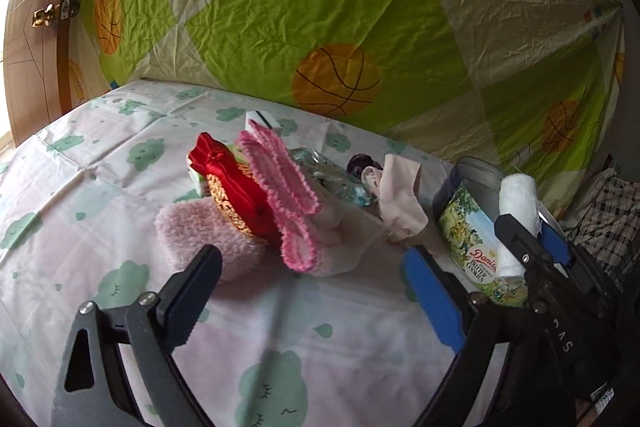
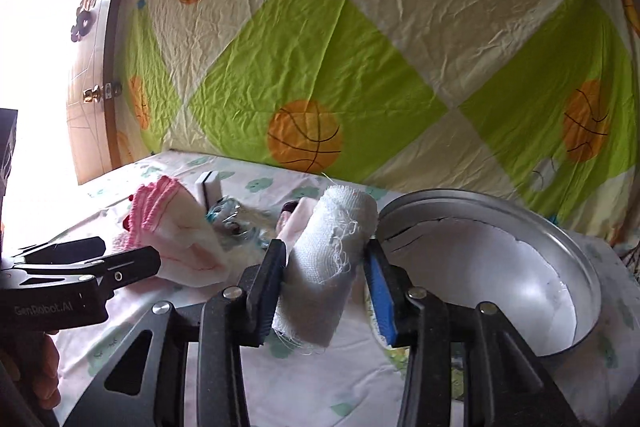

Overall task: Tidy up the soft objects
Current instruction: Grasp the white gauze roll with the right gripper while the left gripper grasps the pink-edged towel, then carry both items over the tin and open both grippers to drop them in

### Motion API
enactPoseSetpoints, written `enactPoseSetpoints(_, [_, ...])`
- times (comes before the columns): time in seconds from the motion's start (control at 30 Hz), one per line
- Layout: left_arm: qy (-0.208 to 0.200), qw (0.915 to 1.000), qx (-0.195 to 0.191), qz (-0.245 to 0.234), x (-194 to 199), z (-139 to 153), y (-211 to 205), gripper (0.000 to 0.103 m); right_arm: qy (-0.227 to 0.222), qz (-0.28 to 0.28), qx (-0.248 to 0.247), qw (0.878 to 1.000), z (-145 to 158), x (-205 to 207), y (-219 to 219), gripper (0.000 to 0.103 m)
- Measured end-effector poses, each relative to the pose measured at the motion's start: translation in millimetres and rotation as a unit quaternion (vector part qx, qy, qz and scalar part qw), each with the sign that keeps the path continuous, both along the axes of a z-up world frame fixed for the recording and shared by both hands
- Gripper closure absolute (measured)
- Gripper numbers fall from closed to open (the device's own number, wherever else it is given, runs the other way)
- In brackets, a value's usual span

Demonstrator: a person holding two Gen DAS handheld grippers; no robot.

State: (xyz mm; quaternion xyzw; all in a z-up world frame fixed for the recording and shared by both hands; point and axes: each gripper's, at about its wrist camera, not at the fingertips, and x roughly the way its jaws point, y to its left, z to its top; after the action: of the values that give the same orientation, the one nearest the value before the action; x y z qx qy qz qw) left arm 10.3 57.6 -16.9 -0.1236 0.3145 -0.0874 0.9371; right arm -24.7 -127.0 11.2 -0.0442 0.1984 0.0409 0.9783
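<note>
**Gauze held beside the tin**

Gauze sits clamped between the fingers of your right gripper; the white roll stands tilted, its frayed lower end hanging below the pads and loose threads trailing from its side; it is held just left of the tin, above the bedsheet, not yet over the opening. The tin stands open, pale lining showing inside; from your left wrist view its printed side reads as butter cookies, and the same roll shows against its rim with your right gripper around it.

Your left gripper is spread wide and holds nothing; its fingers hover low over the sheet, the dark one just in front of the fleece, the blue one near the tin's base. The pile lies ahead between them: pale pink fleece at the front left; a red pouch with gold trim leaning on it; a pink-edged cloth propped against the pouch; a clear wrapper behind; a beige cloth nearest the tin, touching or just short of it; you cannot tell which. A basketball sheet hangs behind the bed.
</note>
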Motion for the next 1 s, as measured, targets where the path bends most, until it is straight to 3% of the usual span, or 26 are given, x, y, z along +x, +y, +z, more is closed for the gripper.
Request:
enactPoseSetpoints(0.2, [0.030, 0.9967, -0.044, 0.061, 37.7, -9.2, -20.8, 0.020, 0.001, -0.019, 0.017, 1.000, 5.0, 7.5, -23.1, 0.060])
enactPoseSetpoints(0.27, [0.042, 0.9930, -0.066, 0.089, 49.1, -14.9, -16.8, 0.033, -0.004, -0.021, 0.017, 1.000, 6.5, 7.3, -24.2, 0.060])
enactPoseSetpoints(0.33, [0.063, 0.9870, -0.106, 0.103, 57.2, -24.2, -7.5, 0.059, -0.005, -0.021, 0.019, 1.000, 5.9, 4.0, -24.6, 0.060])
enactPoseSetpoints(0.37, [0.068, 0.9833, -0.132, 0.105, 57.9, -29.5, -0.5, 0.064, -0.005, -0.022, 0.020, 1.000, 7.0, 3.6, -24.8, 0.060])
enactPoseSetpoints(0.43, [0.071, 0.9805, -0.148, 0.108, 55.5, -35.7, 8.3, 0.080, -0.007, -0.024, 0.023, 0.999, 7.6, 1.5, -26.0, 0.060])
enactPoseSetpoints(0.53, [0.044, 0.9833, -0.146, 0.099, 42.9, -32.1, 15.3, 0.087, -0.007, -0.024, 0.029, 0.999, 8.8, 0.5, -26.9, 0.060])
enactPoseSetpoints(0.7, [-0.023, 0.9889, -0.139, 0.047, 16.1, -10.0, 20.2, 0.087, -0.020, -0.036, 0.035, 0.999, 11.8, -3.6, -30.2, 0.060])
enactPoseSetpoints(1.0, [-0.119, 0.9847, -0.126, -0.023, -20.2, 24.1, 19.2, 0.087, -0.084, -0.065, 0.076, 0.991, 29.4, -21.1, -53.8, 0.060])
